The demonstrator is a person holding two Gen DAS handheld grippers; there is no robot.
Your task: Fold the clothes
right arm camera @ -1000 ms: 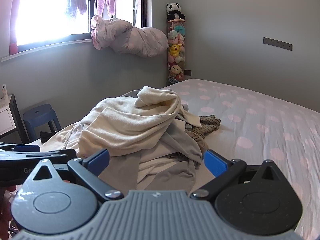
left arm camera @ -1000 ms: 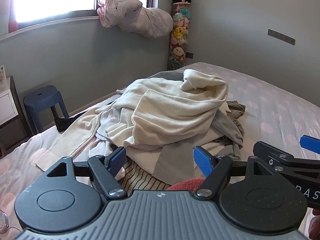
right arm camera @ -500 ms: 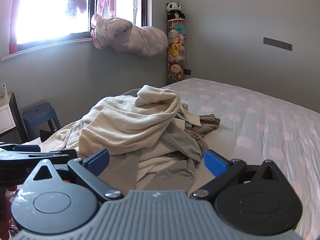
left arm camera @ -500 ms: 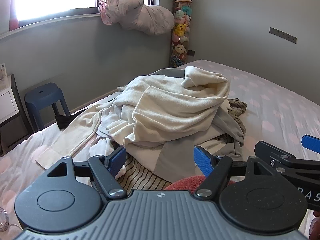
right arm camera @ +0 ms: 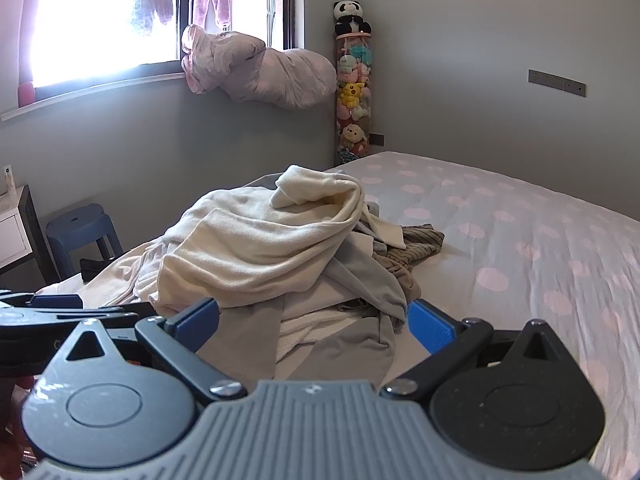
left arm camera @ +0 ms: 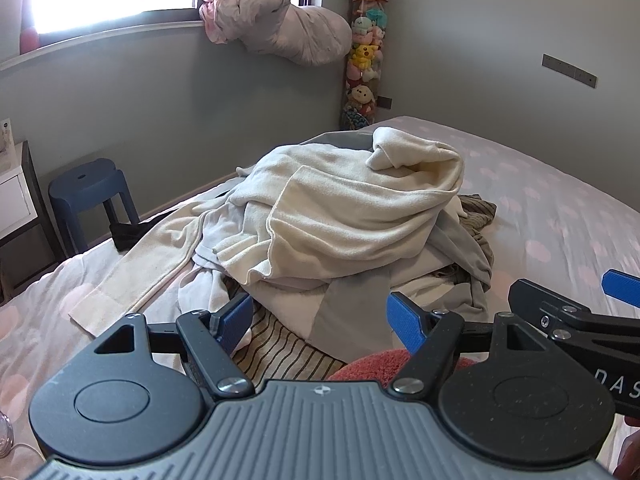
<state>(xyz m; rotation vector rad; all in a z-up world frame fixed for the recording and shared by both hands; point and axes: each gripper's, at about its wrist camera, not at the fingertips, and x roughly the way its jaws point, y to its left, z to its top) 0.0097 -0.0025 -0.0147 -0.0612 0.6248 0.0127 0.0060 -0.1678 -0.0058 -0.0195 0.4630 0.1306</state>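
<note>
A heap of unfolded clothes lies on the bed, topped by a cream garment [left arm camera: 352,208] that also shows in the right wrist view [right arm camera: 264,248]. Grey pieces [left arm camera: 352,308] and a striped cloth [left arm camera: 280,352] lie at its near side, and a red fuzzy item [left arm camera: 372,364] is just under my left gripper. My left gripper [left arm camera: 320,320] is open and empty, hovering before the heap. My right gripper [right arm camera: 314,320] is open and empty, beside it to the right, over a grey garment [right arm camera: 352,344]. Each gripper shows at the edge of the other's view.
The bed has a pale sheet with pink dots [right arm camera: 520,240], bare to the right of the heap. A blue stool [left arm camera: 88,188] and a white cabinet [left arm camera: 12,192] stand left of the bed. A tube of plush toys [left arm camera: 362,60] stands in the corner. A bundled quilt [left arm camera: 280,28] rests on the windowsill.
Both views have shifted only slightly, with the heap a little lower and closer in the left wrist view. Both grippers stay open. The clothes have not moved.
</note>
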